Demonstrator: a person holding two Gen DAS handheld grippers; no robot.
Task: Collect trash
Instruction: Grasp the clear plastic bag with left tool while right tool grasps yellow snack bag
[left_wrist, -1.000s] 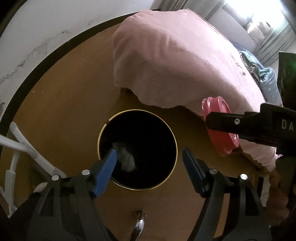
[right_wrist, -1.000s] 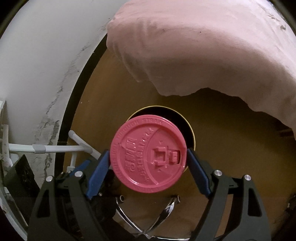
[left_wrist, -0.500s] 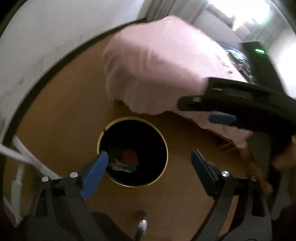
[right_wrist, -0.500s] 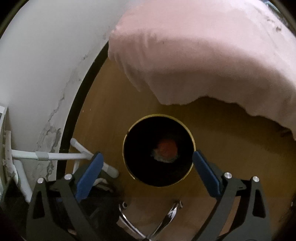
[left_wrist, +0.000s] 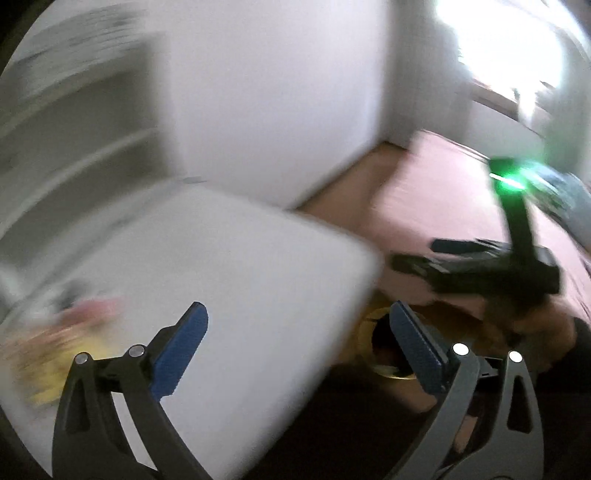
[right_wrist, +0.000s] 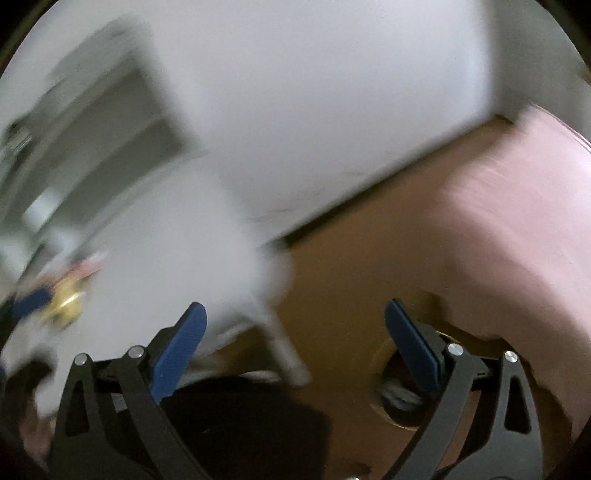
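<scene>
Blue rubber pads on our left gripper (left_wrist: 297, 349) are opening with nothing between them; our right gripper (right_wrist: 293, 345) gapes empty. The gold-rimmed bin (right_wrist: 397, 400) sits low on the wood floor. Blurred scraps (left_wrist: 55, 339) lie on the smooth white table (left_wrist: 240, 280); swinging fast, we could clip its rounded edge.

A bedroom: pink-covered bed (right_wrist: 517, 221), white table (left_wrist: 221, 277).
</scene>
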